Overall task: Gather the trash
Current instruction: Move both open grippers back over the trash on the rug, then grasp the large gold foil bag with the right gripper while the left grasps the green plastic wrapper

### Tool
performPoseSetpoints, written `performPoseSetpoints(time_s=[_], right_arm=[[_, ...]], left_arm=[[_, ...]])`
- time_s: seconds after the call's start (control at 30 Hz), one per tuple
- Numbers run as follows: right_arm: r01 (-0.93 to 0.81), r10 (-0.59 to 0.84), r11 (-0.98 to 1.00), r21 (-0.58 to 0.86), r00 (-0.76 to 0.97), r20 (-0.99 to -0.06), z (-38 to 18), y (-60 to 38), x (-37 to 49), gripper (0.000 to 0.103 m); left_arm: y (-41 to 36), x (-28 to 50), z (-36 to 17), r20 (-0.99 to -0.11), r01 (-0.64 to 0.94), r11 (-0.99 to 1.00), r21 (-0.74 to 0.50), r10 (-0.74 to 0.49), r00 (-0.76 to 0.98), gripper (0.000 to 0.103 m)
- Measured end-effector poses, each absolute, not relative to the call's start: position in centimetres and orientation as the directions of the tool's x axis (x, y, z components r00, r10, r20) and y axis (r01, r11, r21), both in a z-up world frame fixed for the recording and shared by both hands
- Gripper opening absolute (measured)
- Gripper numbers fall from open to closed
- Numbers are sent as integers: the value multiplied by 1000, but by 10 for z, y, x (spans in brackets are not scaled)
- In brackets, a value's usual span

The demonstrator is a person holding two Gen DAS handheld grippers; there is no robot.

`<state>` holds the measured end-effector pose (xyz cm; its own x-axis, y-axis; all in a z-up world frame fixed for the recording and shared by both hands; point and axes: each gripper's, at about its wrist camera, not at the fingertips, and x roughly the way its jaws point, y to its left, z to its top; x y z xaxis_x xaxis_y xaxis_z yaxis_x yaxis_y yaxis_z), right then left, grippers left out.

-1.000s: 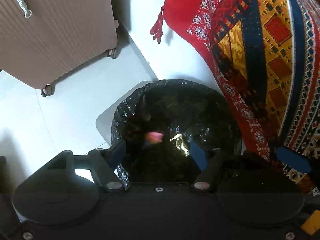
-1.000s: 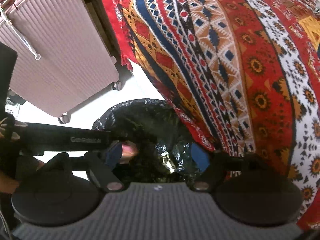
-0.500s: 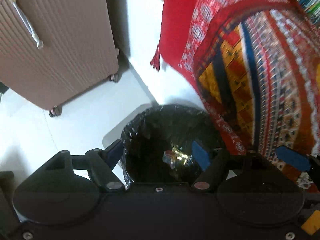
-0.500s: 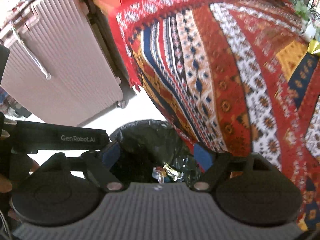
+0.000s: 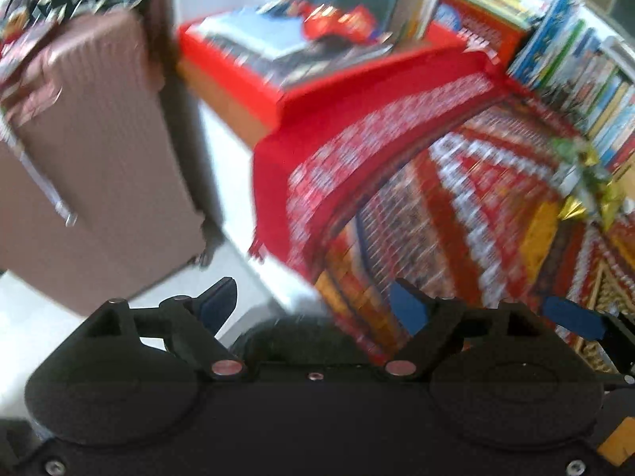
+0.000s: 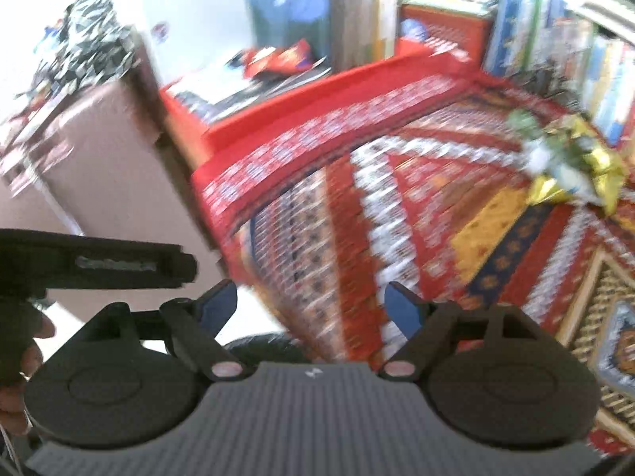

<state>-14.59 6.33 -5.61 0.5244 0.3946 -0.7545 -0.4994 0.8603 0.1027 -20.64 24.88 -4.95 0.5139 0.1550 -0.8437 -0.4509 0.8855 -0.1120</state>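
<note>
Gold shiny wrappers (image 6: 571, 174) lying far back on red patterned cloth (image 6: 397, 206) over desk. Left gripper (image 5: 313, 305) jaws spread wide, holding nothing. Right gripper (image 6: 311, 303) jaws spread too, empty. Black bin bag (image 5: 285, 337) peeking just below.

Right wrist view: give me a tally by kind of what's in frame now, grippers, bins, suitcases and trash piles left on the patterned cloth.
Grippers: 2, right gripper open and empty, left gripper open and empty
Bins: 1, bin with black liner, only its rim showing
Suitcases: 1, suitcase
Trash piles: 1, wrapper pile on the cloth, too blurred to count pieces
Total: 5
</note>
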Motion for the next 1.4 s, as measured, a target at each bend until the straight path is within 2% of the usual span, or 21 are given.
performPoseSetpoints(time_s=[0.3,0.63,0.9,1.4], right_arm=[[-274,266,956,102,671,-692,-12,-32,-73,88],[-51,110,993,106,715,-690,0,-125,10,88],[54,42,993,106,675,-737,-16,-169,71,91],[102,84,980,172,569,-818,-69,-199,154,100]], left_arm=[[184,-128,-3,-757,-303,942,-142,94,646,88],[100,-23,15,-759,-205,965,-164,9,651,88],[53,55,-7,-796,-187,972,-140,2,606,88],[25,128,-75,-880,-222,970,-95,22,474,88]])
